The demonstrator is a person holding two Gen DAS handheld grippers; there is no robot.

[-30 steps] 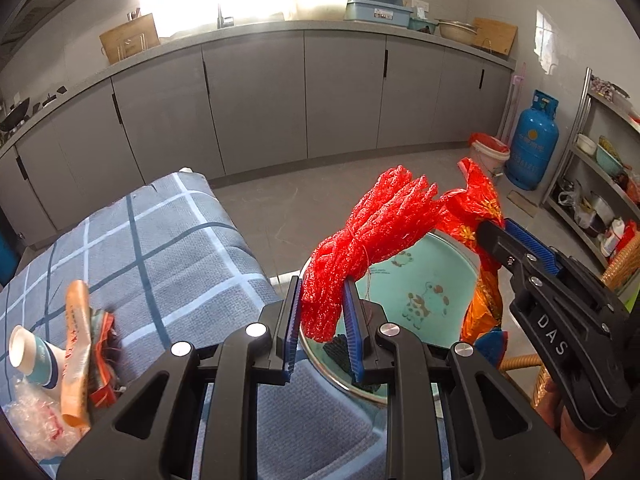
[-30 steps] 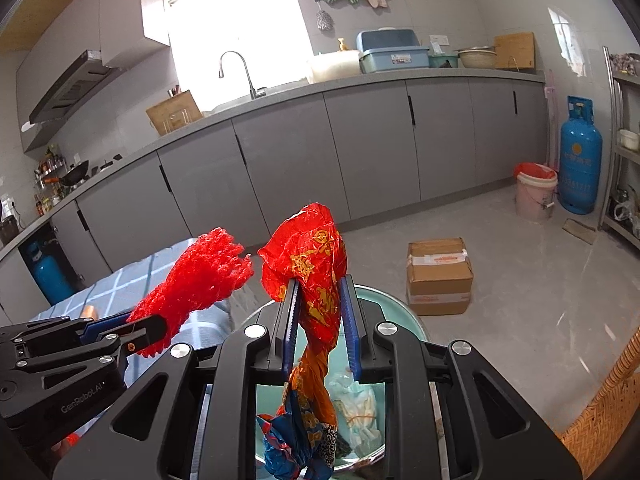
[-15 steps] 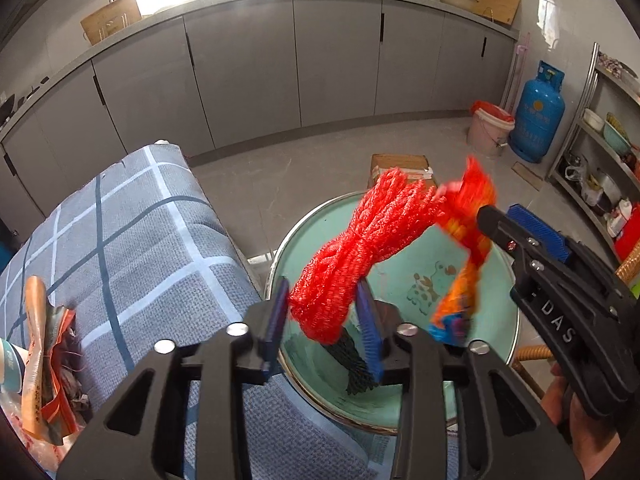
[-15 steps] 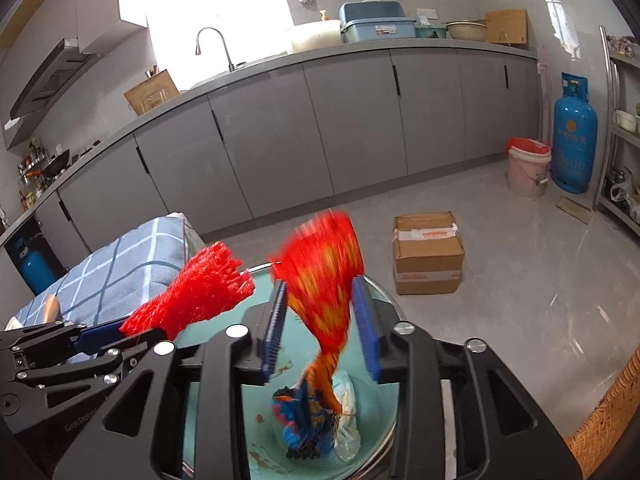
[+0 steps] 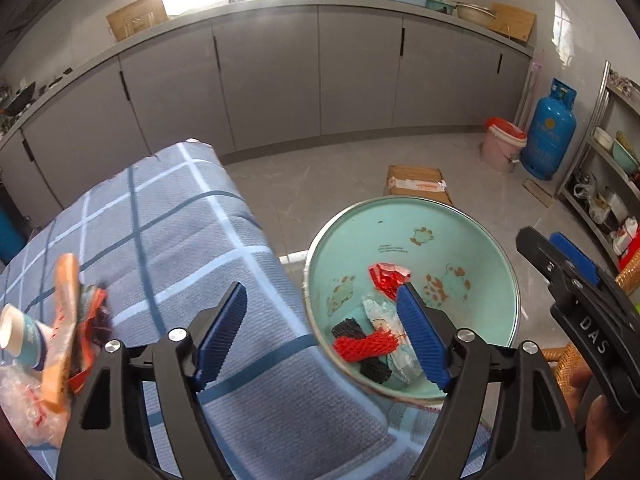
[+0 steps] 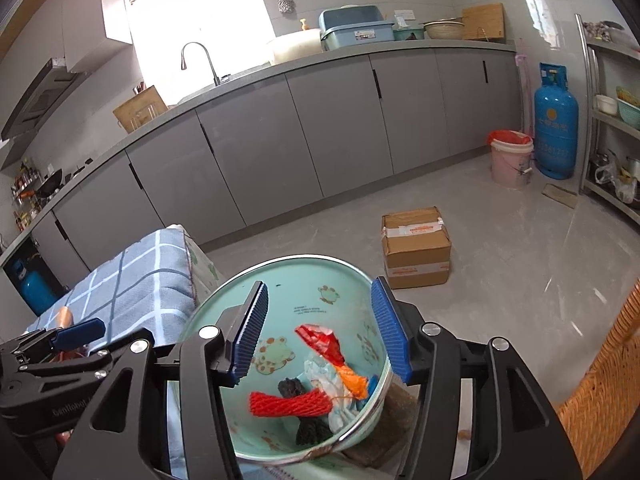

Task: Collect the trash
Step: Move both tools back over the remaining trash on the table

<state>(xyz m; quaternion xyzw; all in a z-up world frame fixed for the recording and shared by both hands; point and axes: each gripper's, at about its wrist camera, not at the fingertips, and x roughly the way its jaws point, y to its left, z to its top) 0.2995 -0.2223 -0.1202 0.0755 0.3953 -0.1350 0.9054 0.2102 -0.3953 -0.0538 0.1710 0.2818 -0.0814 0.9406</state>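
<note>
The right gripper (image 6: 320,330) hangs over the basin (image 6: 340,276), jaws opening and empty; red netting (image 6: 290,403) lies inside it.

Both pieces dropped into the basin

The left gripper (image 5: 322,330) and right gripper (image 6: 322,328), jaws opening, no longer hold anything; the red net (image 6: 290,402) and red wrapper (image 6: 322,340) now lie in the basin (image 6: 340,276), wrapper at the net's 1 o'clock.

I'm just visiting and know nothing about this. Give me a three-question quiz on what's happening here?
1. True or false: the red mesh net lies inside the green basin.
2. Which still holds trash: (a) the checked cloth, (b) the cardboard box?
3. Fill in: the left hand-held gripper and the right hand-held gripper grip ____.

Key: 1 true; 2 a; 3 nothing, their jaws are opening.
</note>
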